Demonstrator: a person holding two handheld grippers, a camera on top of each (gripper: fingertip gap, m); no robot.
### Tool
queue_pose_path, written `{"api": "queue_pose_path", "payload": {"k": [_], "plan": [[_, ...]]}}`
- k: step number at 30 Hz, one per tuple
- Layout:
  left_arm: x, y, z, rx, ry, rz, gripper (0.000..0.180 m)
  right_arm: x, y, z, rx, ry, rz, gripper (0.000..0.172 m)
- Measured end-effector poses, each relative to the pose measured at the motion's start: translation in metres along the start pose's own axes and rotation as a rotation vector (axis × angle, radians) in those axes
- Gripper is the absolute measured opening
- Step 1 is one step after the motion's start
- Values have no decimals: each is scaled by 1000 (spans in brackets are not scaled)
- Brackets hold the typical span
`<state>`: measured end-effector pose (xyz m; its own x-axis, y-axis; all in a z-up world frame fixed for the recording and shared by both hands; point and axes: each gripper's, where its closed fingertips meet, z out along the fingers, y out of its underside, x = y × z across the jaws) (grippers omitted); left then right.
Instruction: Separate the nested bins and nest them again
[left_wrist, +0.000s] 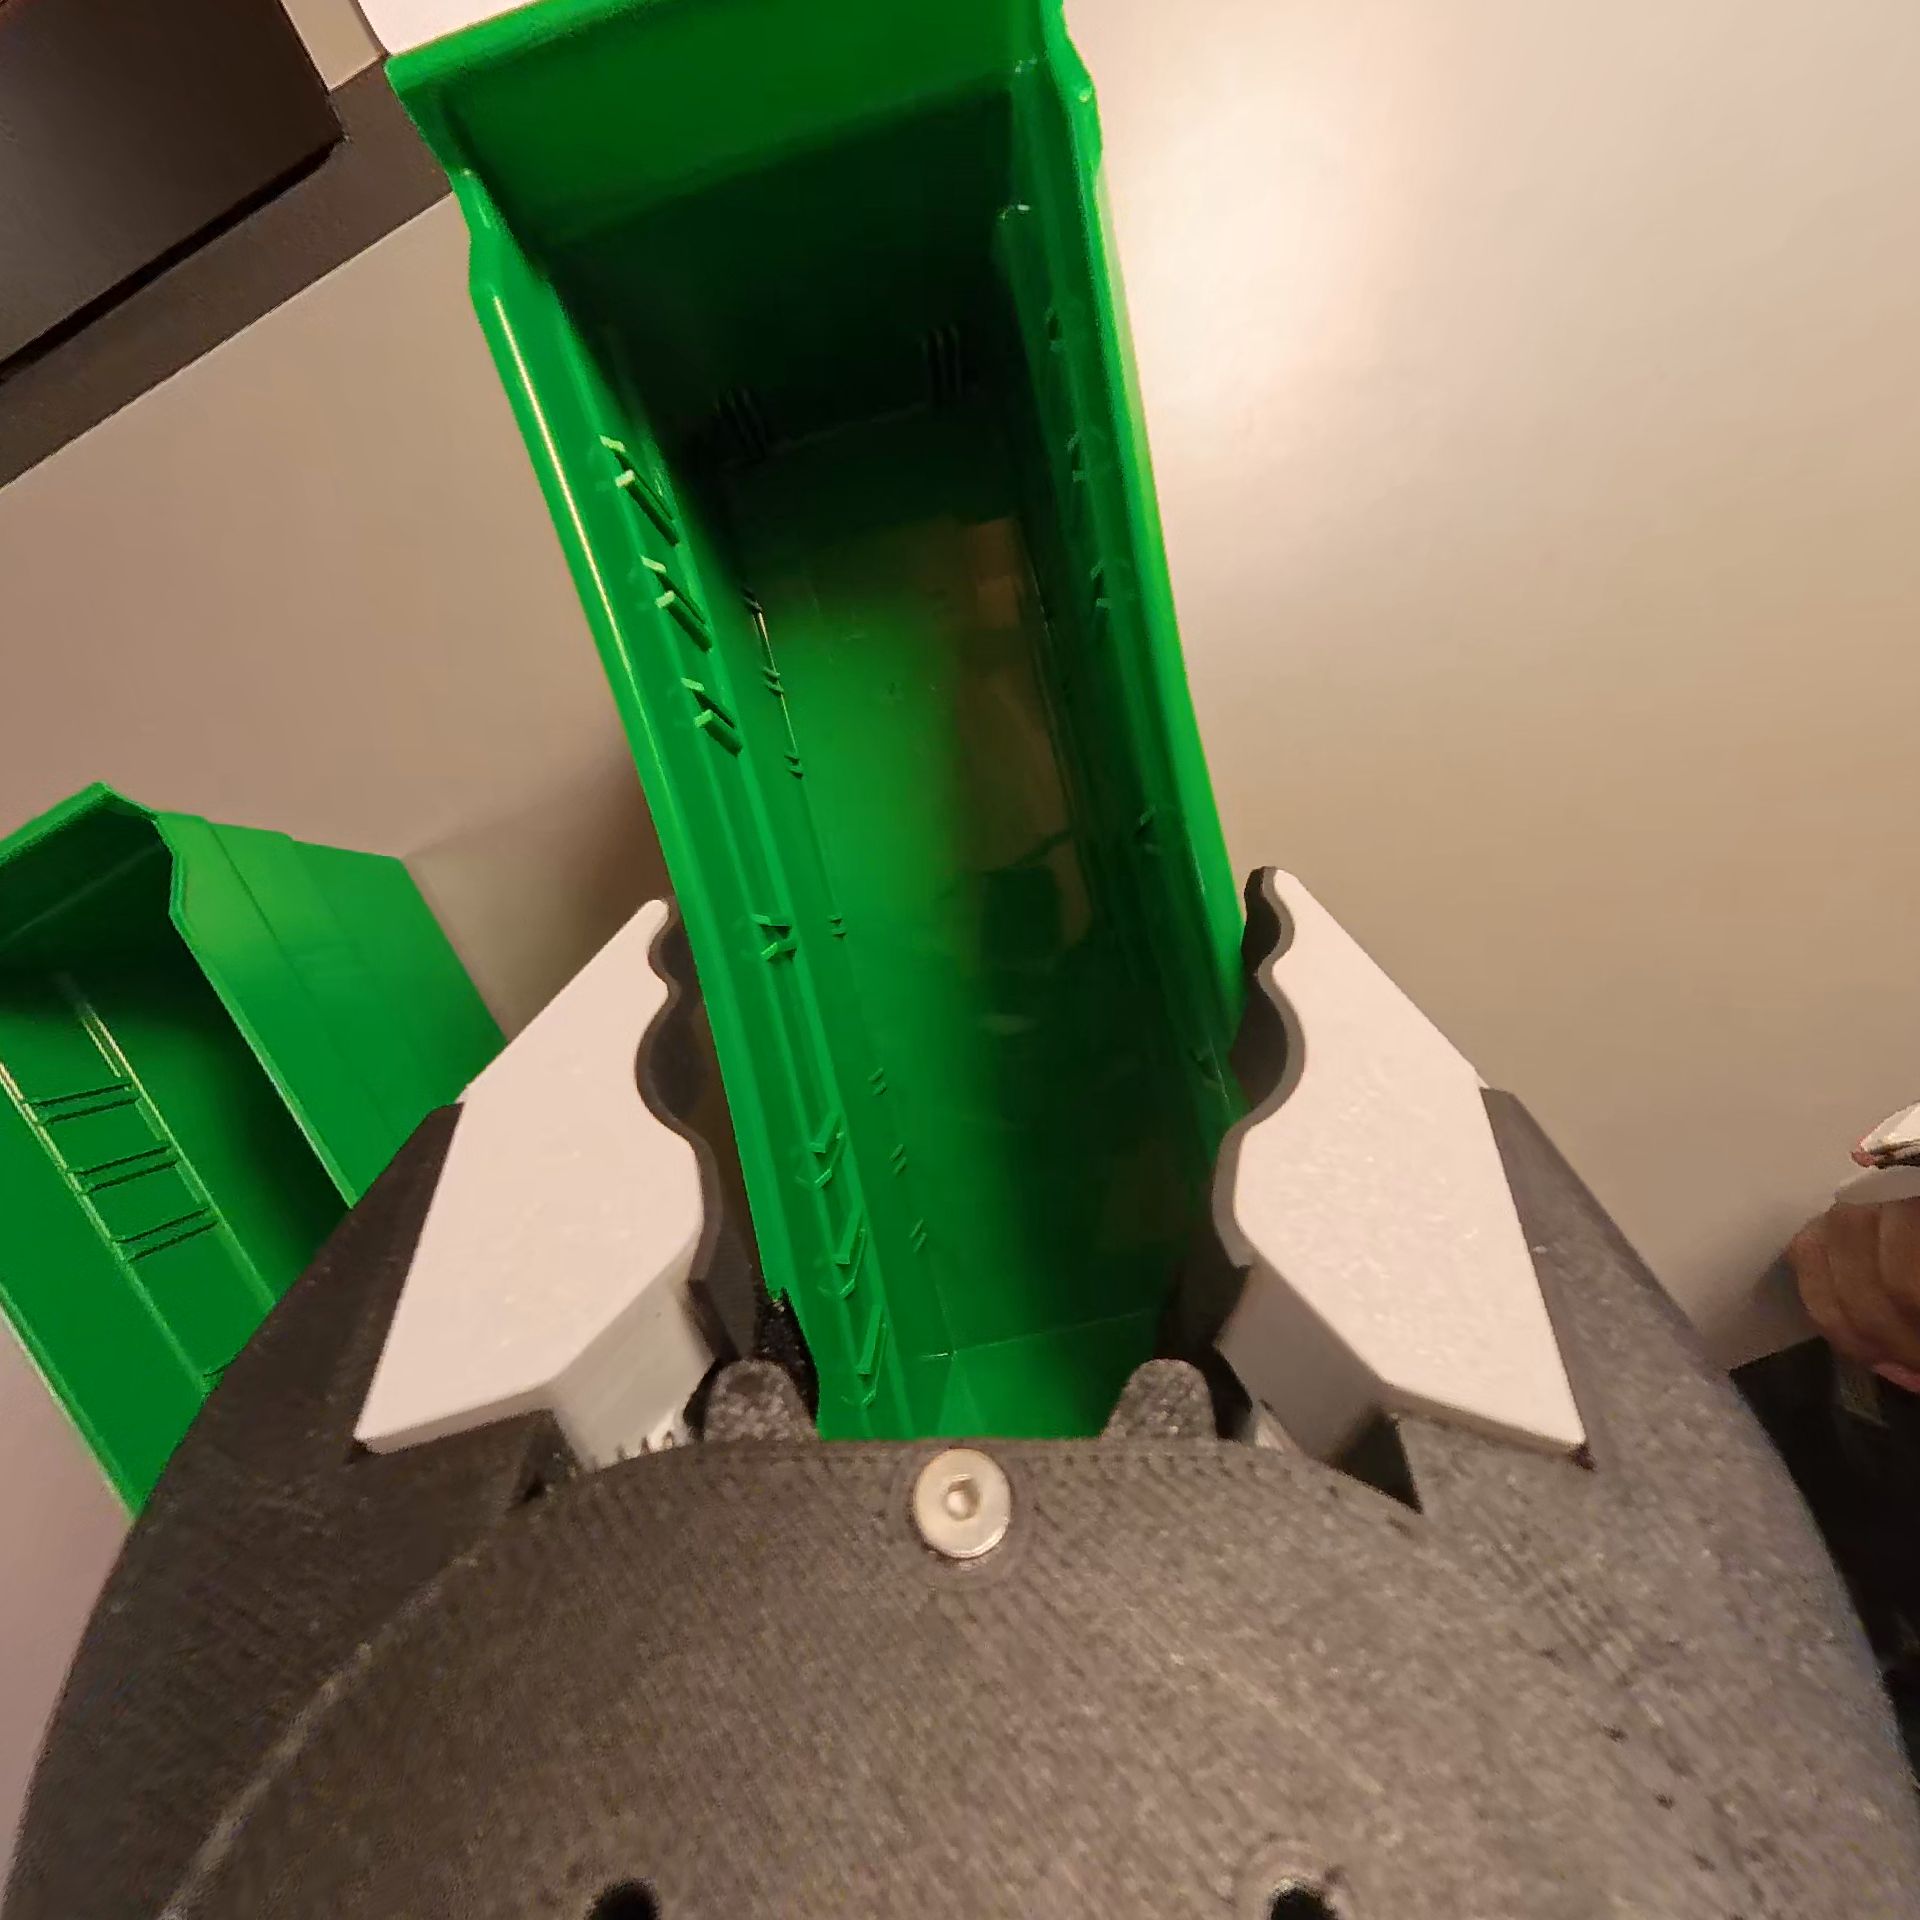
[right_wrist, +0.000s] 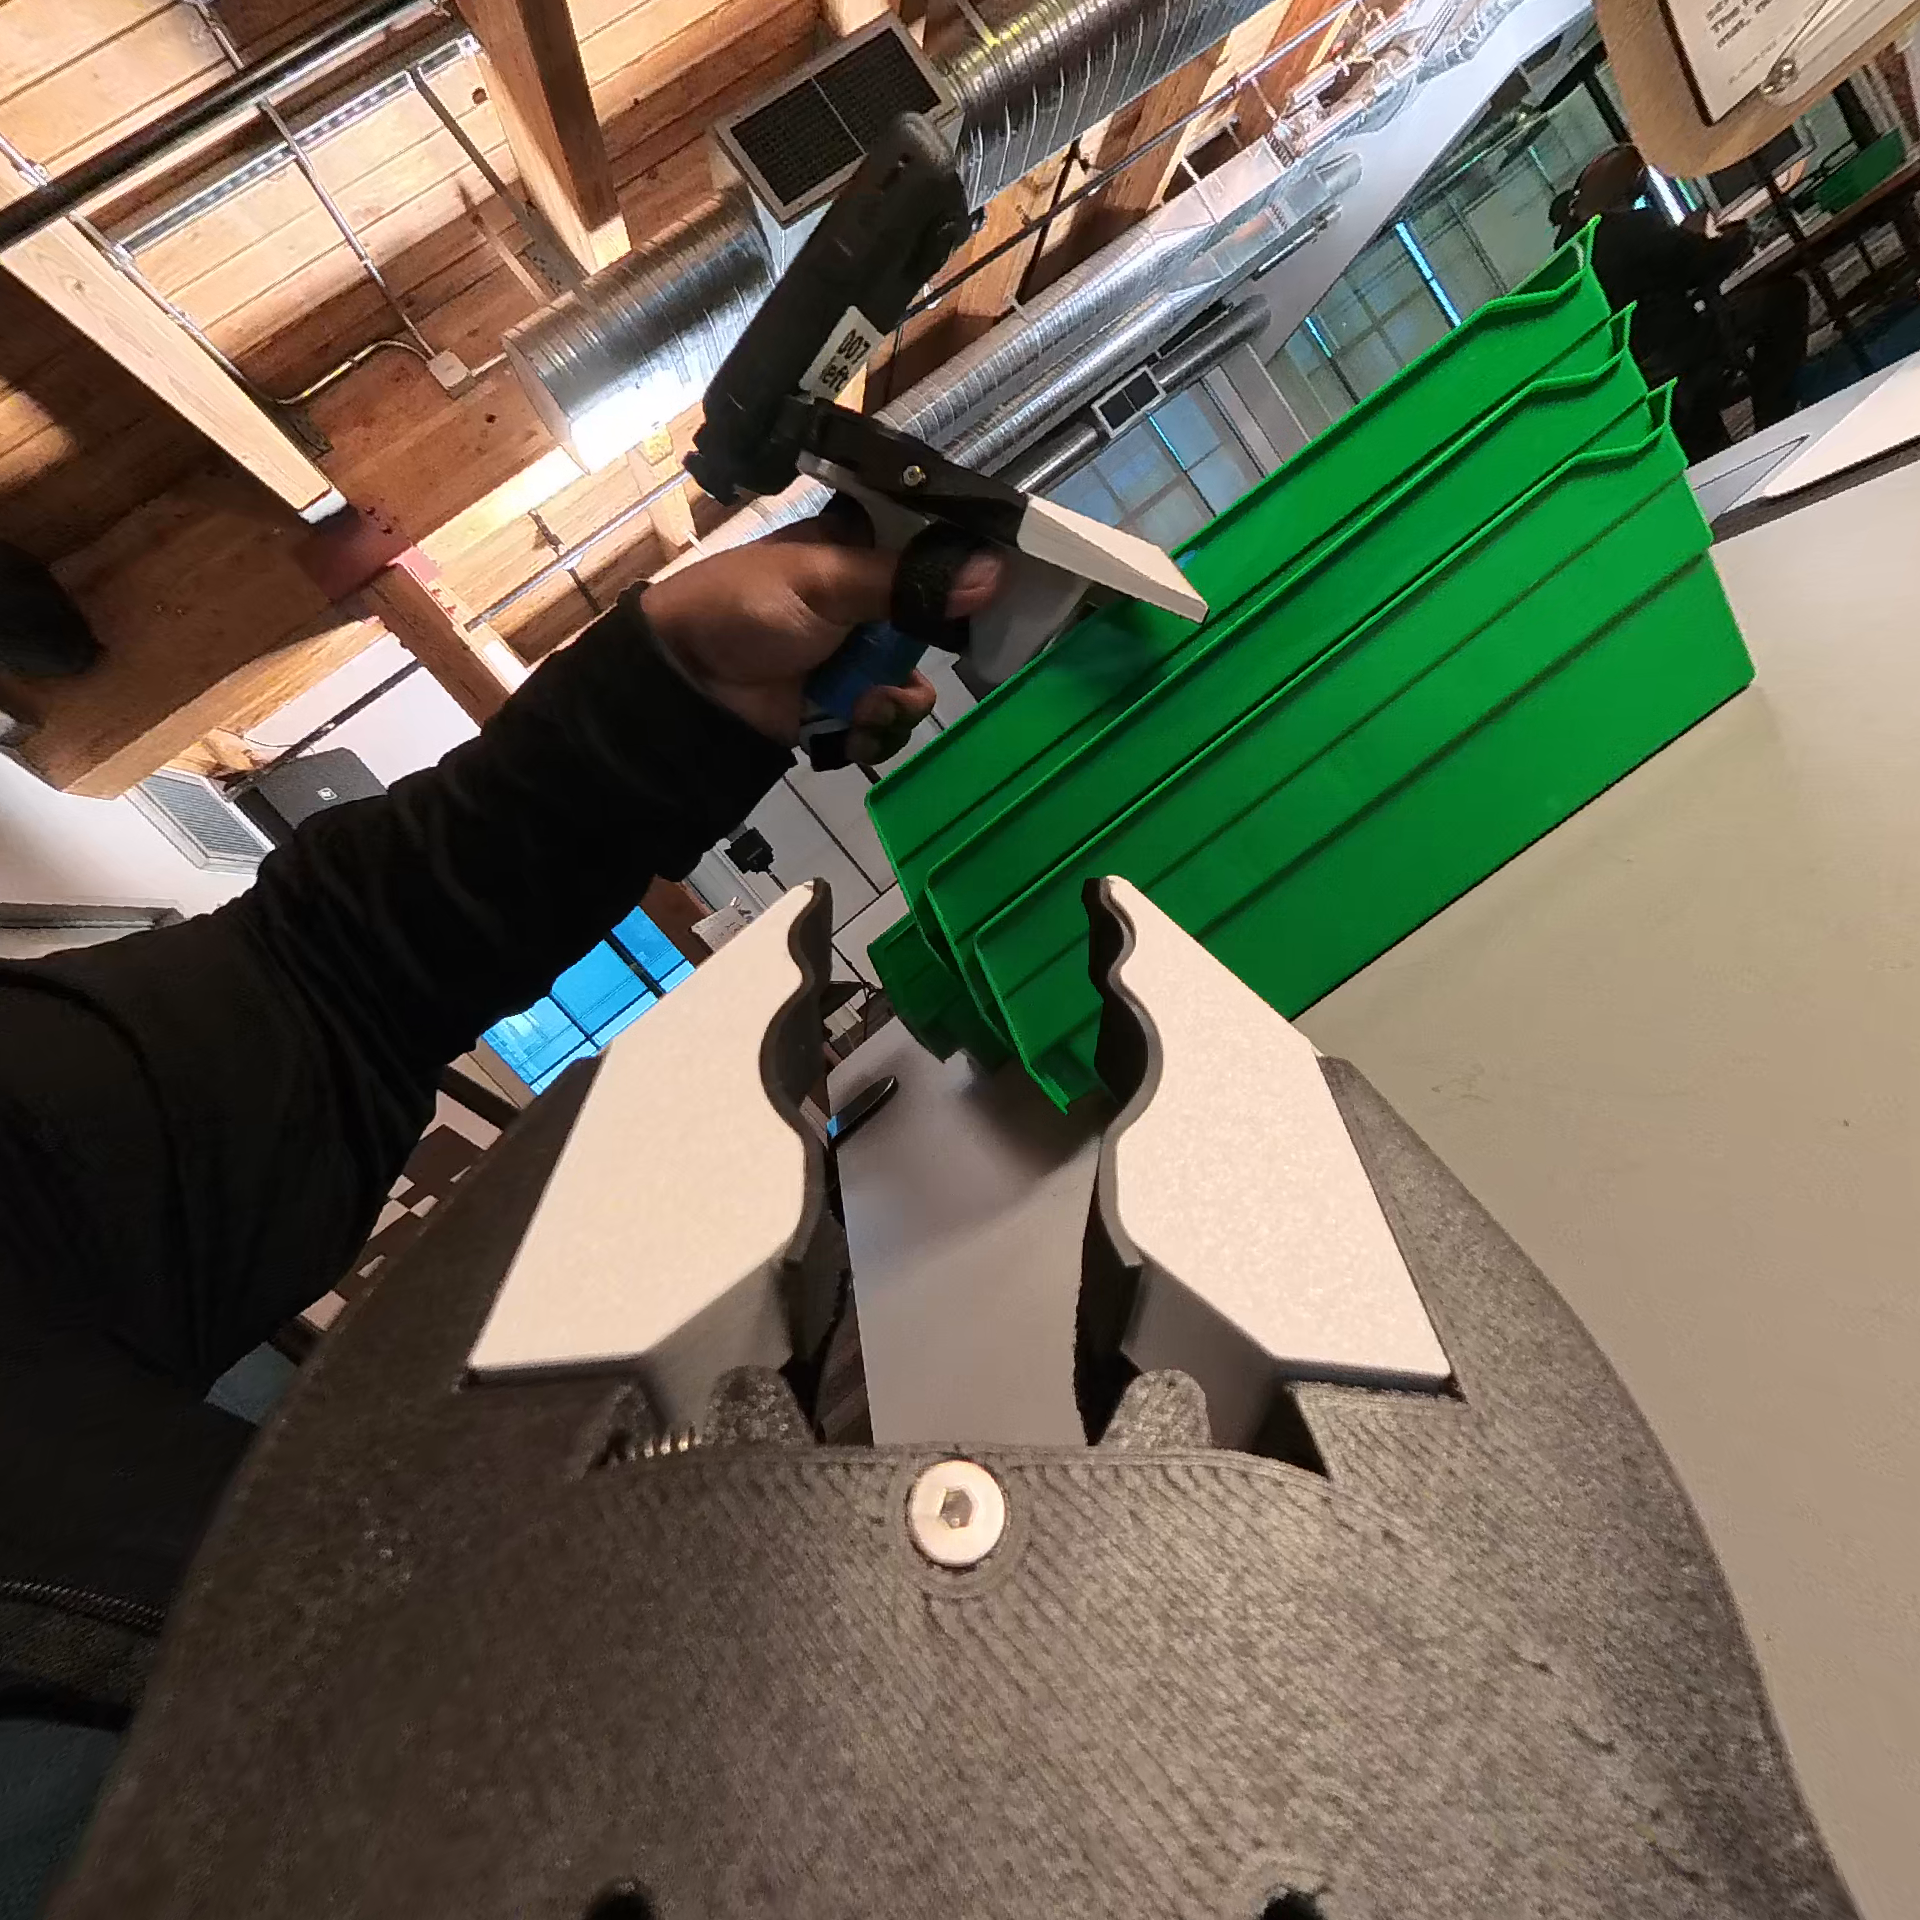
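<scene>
In the left wrist view a long green bin (left_wrist: 883, 520) runs away from me between my left gripper's (left_wrist: 961, 894) fingers. Both pads lie against its side walls, so the gripper is shut on it. The bin sits a little askew in the grasp. Another green bin (left_wrist: 156, 1039) stands on the table to its left. In the right wrist view three green bins look stacked with their rims offset. The left gripper (right_wrist: 1101, 561) is at the top bin (right_wrist: 1351, 478), and the bottom bin (right_wrist: 1455, 779) rests on the table. My right gripper (right_wrist: 961, 888) is open and empty, with the bottom bin's corner just by its right finger (right_wrist: 1195, 1091).
The pale table (left_wrist: 1558, 520) spreads around the bins. A dark panel (left_wrist: 156, 156) lies at the far left. A person's hand (left_wrist: 1860, 1299) is at the right edge. A black-sleeved arm (right_wrist: 364, 987) crosses the right wrist view. A small dark object (right_wrist: 862, 1101) lies between my right fingers' tips.
</scene>
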<state>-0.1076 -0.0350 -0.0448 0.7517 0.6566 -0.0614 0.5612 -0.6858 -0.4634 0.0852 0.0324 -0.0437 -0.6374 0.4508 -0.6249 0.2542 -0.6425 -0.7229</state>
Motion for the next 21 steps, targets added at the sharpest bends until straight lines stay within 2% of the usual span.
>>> {"api": "queue_pose_path", "payload": {"k": [9,17,21], "plan": [[0,-14,-18,47,3,2,103,0,0,0,2,-3,1,50],[3,-52,-76,168,-6,22,104,0,-1,-1,4,-7,6,50],[24,-75,-104,248,35,28,104,-1,-1,0,3,-9,8,49]]}}
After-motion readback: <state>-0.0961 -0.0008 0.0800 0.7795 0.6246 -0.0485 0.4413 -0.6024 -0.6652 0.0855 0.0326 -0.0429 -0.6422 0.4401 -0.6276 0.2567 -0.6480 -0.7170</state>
